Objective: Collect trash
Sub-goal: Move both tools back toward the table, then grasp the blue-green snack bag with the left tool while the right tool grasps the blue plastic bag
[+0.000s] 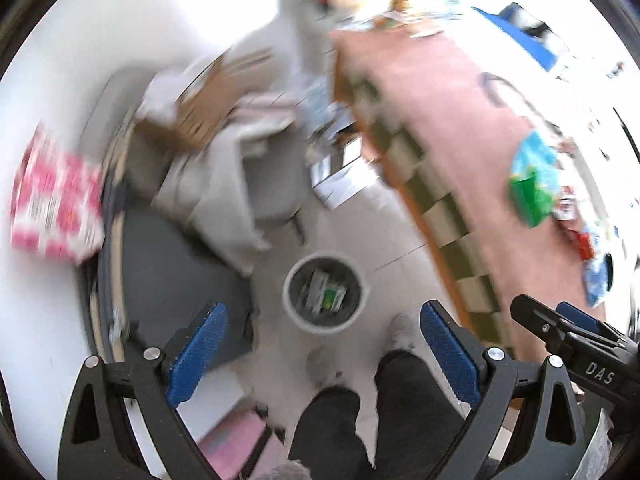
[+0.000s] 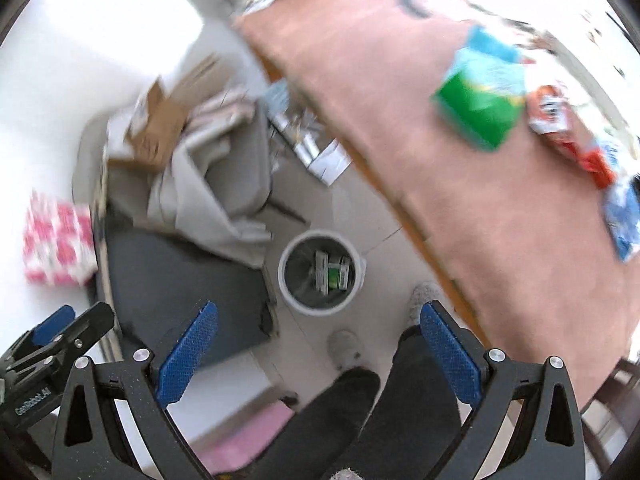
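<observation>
Both views tilted down & motion-blurred. Left gripper (image 1: 320, 354) spread wide, blue pads (image 1: 196, 354) apart, nothing between them; right gripper (image 2: 318, 354) likewise spread and empty. Centre of both frames: white round bin (image 1: 325, 322) on the pale floor, w/ a green-labelled packet (image 1: 332, 298) and grey cartons inside, print too blurred to read. Right side of frame: pink-topped table (image 2: 500, 240) carrying trash, a green/blue bag (image 2: 480, 100), red-white wrapper (image 2: 554, 120) beside it, blue-white wrapper (image 2: 624, 216) near the right edge; labels unreadable. Left edge: pink-white patterned pack (image 2: 56, 236). Readable text only on the tools: "DAS" on the other gripper at lower right of left view, "GenRobot.AI" at lower left of right view. Person's dark trouser legs (image 2: 400, 400) at bottom centre
</observation>
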A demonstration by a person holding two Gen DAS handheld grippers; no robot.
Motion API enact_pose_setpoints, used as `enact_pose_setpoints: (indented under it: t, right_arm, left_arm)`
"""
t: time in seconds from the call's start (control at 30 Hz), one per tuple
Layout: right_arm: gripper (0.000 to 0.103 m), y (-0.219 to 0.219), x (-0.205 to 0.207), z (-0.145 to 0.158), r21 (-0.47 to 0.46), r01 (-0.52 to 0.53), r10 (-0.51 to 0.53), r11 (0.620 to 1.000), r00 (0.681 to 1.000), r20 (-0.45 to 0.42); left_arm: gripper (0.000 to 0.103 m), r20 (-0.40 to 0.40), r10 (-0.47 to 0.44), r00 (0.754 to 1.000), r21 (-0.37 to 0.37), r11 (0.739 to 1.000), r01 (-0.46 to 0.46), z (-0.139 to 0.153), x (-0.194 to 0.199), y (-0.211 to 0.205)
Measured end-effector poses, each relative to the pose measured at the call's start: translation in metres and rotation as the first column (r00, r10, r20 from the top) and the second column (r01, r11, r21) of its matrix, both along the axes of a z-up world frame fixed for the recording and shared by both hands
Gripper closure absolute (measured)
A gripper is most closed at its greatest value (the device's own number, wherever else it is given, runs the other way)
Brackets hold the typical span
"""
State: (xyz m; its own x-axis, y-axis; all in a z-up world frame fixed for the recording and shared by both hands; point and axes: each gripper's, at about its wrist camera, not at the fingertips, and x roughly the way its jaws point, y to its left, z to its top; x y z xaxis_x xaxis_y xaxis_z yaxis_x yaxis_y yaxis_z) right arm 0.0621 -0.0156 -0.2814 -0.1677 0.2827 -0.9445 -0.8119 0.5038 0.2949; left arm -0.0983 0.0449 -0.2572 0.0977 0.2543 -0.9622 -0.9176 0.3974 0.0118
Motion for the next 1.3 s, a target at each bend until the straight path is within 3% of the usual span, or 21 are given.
enact_pose_setpoints:
  t: [0.13, 0.2, 0.3, 0.37, 0.53, 0.7, 0.77, 0.87, 0.9, 0.97, 1.03, 1.1, 1.13, 1.17, 1.2, 1.3]
  right_arm:
    - [0.001, -0.026, 0.089, 0.019, -0.004, 0.180, -0.180, 0.984, 0.984, -0.001]
    - [0.001, -0.045, 0.135, 0.019, -0.017, 0.288, -0.288, 0.957, 0.957, 0.026]
    - [0.001, -0.078, 0.206, 0.005, -0.079, 0.418, -0.413, 0.905, 0.908, 0.075]
    - [0.001, -0.093, 0.245, -0.009, -0.124, 0.447, -0.436, 0.886, 0.893, 0.109]
    - [0.001, -0.105, 0.300, -0.061, -0.288, 0.346, -0.287, 0.893, 0.930, 0.230]
    - [0.001, -0.095, 0.311, -0.105, -0.376, 0.207, -0.122, 0.903, 0.964, 0.238]
    - [0.001, -0.090, 0.313, -0.117, -0.393, 0.174, -0.088, 0.903, 0.970, 0.228]
    - [0.002, -0.086, 0.315, -0.129, -0.403, 0.158, -0.071, 0.901, 0.972, 0.222]
    - [0.009, -0.084, 0.317, -0.133, -0.407, 0.161, -0.075, 0.899, 0.973, 0.219]
    - [0.014, -0.086, 0.323, -0.137, -0.402, 0.186, -0.108, 0.896, 0.972, 0.207]
    - [0.034, -0.091, 0.328, -0.140, -0.381, 0.204, -0.148, 0.902, 0.974, 0.169]
    - [0.044, -0.095, 0.332, -0.137, -0.373, 0.230, -0.179, 0.899, 0.970, 0.166]
    - [0.052, -0.097, 0.332, -0.135, -0.363, 0.243, -0.198, 0.900, 0.967, 0.158]
    - [0.057, -0.102, 0.335, -0.133, -0.349, 0.264, -0.229, 0.899, 0.964, 0.138]
    - [0.068, -0.105, 0.339, -0.130, -0.337, 0.277, -0.251, 0.900, 0.961, 0.119]
    - [0.075, -0.113, 0.346, -0.124, -0.307, 0.318, -0.306, 0.897, 0.948, 0.090]
  left_arm:
    - [0.000, -0.009, -0.126, 0.992, 0.043, 0.991, 0.126, 0.012, 0.085, 0.004]
    - [0.000, -0.025, -0.202, 0.979, 0.044, 0.978, 0.203, 0.009, 0.140, 0.005]
    - [0.000, -0.055, -0.298, 0.953, 0.030, 0.954, 0.299, -0.002, 0.208, 0.001]
    - [0.000, -0.090, -0.344, 0.935, 0.027, 0.937, 0.347, -0.012, 0.244, -0.002]
    - [0.000, -0.203, -0.478, 0.854, -0.023, 0.875, 0.484, -0.052, 0.336, -0.007]
    - [0.000, -0.295, -0.564, 0.771, -0.087, 0.819, 0.566, -0.096, 0.386, -0.005]
    - [0.000, -0.308, -0.571, 0.761, -0.110, 0.816, 0.567, -0.108, 0.395, 0.002]
    - [0.000, -0.312, -0.569, 0.761, -0.146, 0.820, 0.553, -0.125, 0.402, 0.015]
    - [0.000, -0.314, -0.564, 0.763, -0.163, 0.824, 0.542, -0.133, 0.405, 0.020]
    - [0.000, -0.292, -0.561, 0.775, -0.194, 0.828, 0.526, -0.141, 0.407, 0.028]
    - [0.001, -0.265, -0.554, 0.789, -0.231, 0.831, 0.506, -0.150, 0.407, 0.037]
    - [0.001, -0.237, -0.538, 0.809, -0.255, 0.838, 0.483, -0.156, 0.405, 0.044]
    - [0.003, -0.219, -0.531, 0.819, -0.261, 0.841, 0.475, -0.157, 0.403, 0.046]
    - [0.017, -0.199, -0.521, 0.830, -0.264, 0.844, 0.467, -0.157, 0.401, 0.048]
    - [0.022, -0.183, -0.511, 0.840, -0.264, 0.849, 0.458, -0.155, 0.398, 0.050]
    - [0.026, -0.152, -0.504, 0.850, -0.253, 0.851, 0.460, -0.148, 0.392, 0.047]
